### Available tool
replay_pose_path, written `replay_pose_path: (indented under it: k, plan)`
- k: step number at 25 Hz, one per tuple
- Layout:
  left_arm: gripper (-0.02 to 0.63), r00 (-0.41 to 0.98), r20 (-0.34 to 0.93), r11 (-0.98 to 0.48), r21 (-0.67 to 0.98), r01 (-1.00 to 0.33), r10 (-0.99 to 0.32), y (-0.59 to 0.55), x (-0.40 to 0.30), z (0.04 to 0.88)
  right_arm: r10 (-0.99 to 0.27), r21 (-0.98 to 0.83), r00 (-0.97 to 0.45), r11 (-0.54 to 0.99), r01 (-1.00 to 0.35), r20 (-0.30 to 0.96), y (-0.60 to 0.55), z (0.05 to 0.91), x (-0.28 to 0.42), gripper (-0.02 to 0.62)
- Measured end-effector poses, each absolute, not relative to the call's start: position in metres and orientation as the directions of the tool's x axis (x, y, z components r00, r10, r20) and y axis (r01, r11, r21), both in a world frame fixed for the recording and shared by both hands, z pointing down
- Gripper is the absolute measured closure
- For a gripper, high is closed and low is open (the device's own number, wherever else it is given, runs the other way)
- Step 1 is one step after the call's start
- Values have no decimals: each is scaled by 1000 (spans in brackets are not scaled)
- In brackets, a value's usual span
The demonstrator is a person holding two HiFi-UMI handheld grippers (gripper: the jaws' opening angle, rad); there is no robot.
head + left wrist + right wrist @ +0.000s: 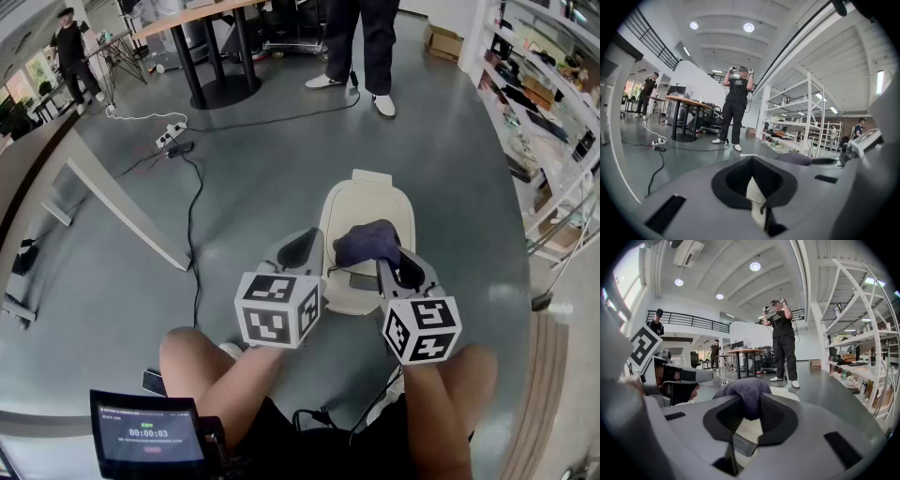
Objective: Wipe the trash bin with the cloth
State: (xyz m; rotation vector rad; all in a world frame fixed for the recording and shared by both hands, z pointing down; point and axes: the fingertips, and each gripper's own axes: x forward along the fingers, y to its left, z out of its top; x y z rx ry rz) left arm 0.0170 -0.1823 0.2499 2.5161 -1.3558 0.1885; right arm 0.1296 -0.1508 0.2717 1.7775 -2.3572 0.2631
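A cream trash bin (364,208) with its lid closed stands on the grey floor just ahead of my knees. My right gripper (384,258) is shut on a bunched dark grey cloth (367,242), which hangs over the bin's lid. In the right gripper view the cloth (743,387) bulges from between the black pads of the right gripper (750,401), with the bin (786,393) beneath. My left gripper (300,251) hovers at the bin's left side. Its jaws meet with nothing held in the left gripper (752,160) view, and the bin (754,193) shows below them.
A power strip (171,137) and black cables (192,220) lie on the floor to the left, beside a slanted white beam (127,214). A person (361,47) stands behind the bin near a round table (220,84). Shelving (553,112) lines the right side. A timer screen (148,431) is at bottom left.
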Motion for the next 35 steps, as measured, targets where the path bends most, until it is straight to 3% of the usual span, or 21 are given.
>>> replay_pose_path:
  k: [6, 15, 24, 27, 35]
  plan:
    - [609, 550, 309, -553, 86, -829, -776, -214, 13, 237, -915, 12, -268, 285, -959, 301, -177, 266, 128, 529]
    - [609, 541, 321, -549, 74, -832, -777, -277, 6, 190, -872, -6, -280, 303, -953, 401, -247, 249, 124, 529]
    - [609, 567, 384, -566, 128, -814, -729, -333, 37, 250, -821, -21, -323, 355, -935, 472, -331, 289, 140, 529]
    - [609, 553, 416, -578, 75, -812, -722, -347, 35, 273, -802, -19, -335, 375, -927, 495, -345, 298, 140, 529]
    - [609, 531, 374, -561, 32, -827, -760, -361, 29, 263, -760, 27, -336, 421, -907, 556, -367, 325, 126, 529]
